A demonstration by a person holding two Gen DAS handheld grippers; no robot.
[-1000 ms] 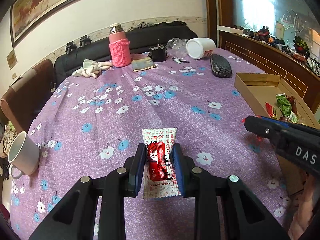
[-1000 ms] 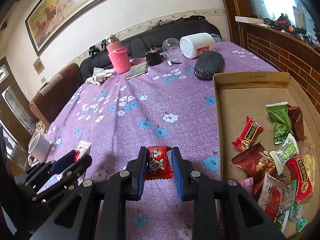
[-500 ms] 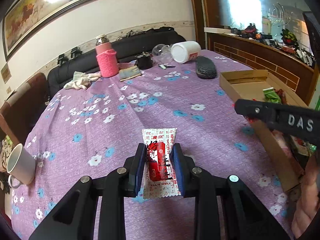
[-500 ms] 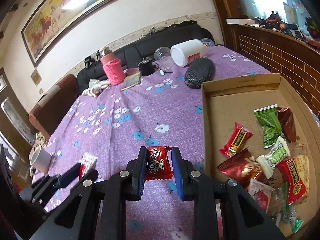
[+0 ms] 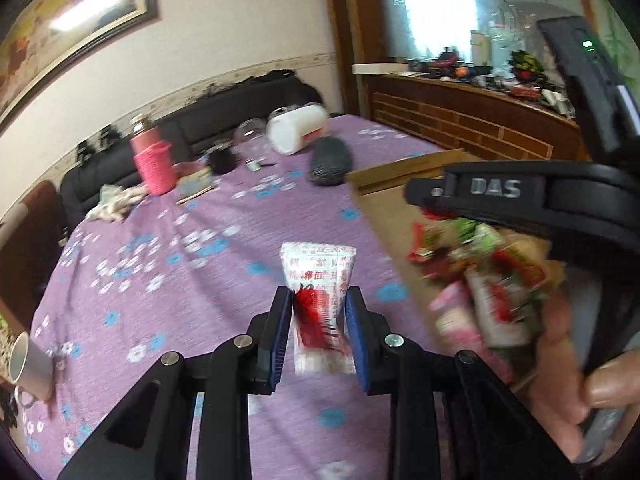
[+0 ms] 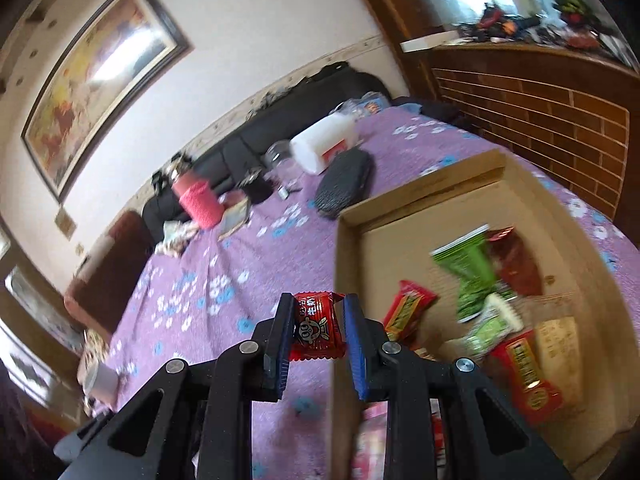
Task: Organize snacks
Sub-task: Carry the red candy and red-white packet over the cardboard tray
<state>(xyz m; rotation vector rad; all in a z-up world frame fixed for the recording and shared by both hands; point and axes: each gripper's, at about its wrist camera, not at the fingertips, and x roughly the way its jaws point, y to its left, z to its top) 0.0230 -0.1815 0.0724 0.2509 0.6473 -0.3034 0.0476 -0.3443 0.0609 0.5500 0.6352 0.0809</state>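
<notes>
My left gripper (image 5: 318, 320) is shut on a white and red snack packet (image 5: 318, 292), held above the purple flowered tablecloth (image 5: 192, 264). My right gripper (image 6: 316, 328) is shut on a small red candy packet (image 6: 318, 326), held over the left wall of the cardboard box (image 6: 344, 264). The box holds several red and green snack packets (image 6: 476, 272). In the left wrist view the right gripper's black body (image 5: 520, 196) hangs over the box and its snacks (image 5: 480, 264) at the right.
At the table's far end stand a pink knitted bottle (image 5: 154, 160), a tipped white jar (image 5: 296, 132), a black case (image 5: 332, 162), a cloth (image 5: 114, 204). A white mug (image 5: 28, 364) sits at the left edge. A brick ledge (image 6: 540, 120) runs on the right.
Both grippers have lifted and swung right toward the box with their packets still held. The right gripper now hangs over the box's left wall; the views are blurred with motion.
</notes>
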